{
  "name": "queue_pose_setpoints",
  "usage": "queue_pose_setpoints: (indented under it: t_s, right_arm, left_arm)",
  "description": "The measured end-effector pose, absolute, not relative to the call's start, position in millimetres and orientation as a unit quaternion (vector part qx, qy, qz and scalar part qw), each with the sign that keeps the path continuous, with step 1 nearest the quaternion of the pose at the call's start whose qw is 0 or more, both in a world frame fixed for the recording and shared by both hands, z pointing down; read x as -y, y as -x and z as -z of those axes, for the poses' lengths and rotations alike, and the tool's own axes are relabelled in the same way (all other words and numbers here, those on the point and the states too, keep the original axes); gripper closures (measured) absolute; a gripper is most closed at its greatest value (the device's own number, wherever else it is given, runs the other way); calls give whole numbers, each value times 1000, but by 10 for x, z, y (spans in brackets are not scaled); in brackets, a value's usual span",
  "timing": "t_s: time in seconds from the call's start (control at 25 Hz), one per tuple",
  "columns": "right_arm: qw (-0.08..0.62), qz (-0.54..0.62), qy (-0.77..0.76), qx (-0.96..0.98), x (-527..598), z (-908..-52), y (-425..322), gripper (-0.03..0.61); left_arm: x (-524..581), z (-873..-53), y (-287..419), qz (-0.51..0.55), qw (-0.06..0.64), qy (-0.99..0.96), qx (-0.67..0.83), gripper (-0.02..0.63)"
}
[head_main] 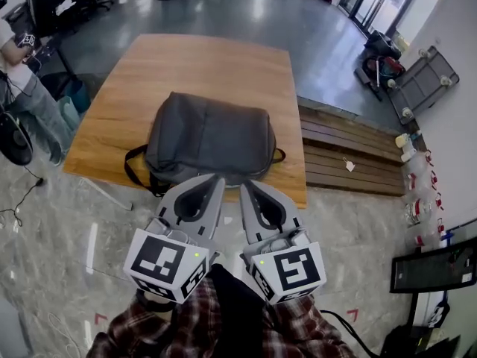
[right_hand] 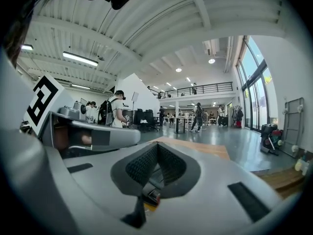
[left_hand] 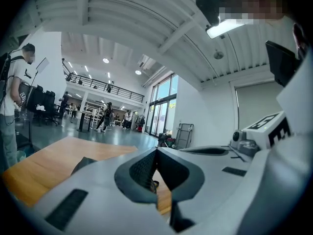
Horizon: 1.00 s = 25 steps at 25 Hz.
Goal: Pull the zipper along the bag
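Observation:
A dark grey backpack (head_main: 209,140) lies flat on a wooden table (head_main: 201,66), its black straps curling out at its left and right near corners. No zipper pull shows. My left gripper (head_main: 218,179) and right gripper (head_main: 246,185) hover side by side just short of the bag's near edge, both shut with nothing between the jaws. In the left gripper view the left gripper (left_hand: 156,150) has its tips touching, with a little of the bag (left_hand: 82,163) showing beyond. Seen in its own view, the right gripper (right_hand: 157,145) also has its tips meeting.
A person (head_main: 22,88) sits at the far left of the table. A wooden bench (head_main: 350,151) runs along the table's right side, with carts and bottles (head_main: 414,80) farther right. Polished floor surrounds the table. More people stand (right_hand: 113,109) in the hall.

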State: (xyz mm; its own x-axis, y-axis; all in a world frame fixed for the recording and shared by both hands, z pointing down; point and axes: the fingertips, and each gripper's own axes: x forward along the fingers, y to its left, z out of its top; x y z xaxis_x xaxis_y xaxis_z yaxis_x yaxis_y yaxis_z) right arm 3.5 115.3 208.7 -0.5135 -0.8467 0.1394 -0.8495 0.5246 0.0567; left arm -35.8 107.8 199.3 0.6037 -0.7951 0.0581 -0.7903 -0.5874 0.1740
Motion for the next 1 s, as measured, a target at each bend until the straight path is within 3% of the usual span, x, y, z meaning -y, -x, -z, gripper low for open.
queue_pose_setpoints:
  t_s: [0.6,1.0]
  right_arm:
    - [94,-57,-516,849,440,-2421,-264,569]
    - [107,-96,-534,833,949,-2742,-461,569]
  left_arm:
    - [610,-2321,254,-20,129,-897,422,606]
    - [1141,-2608,133,-53,153,-899,406,606]
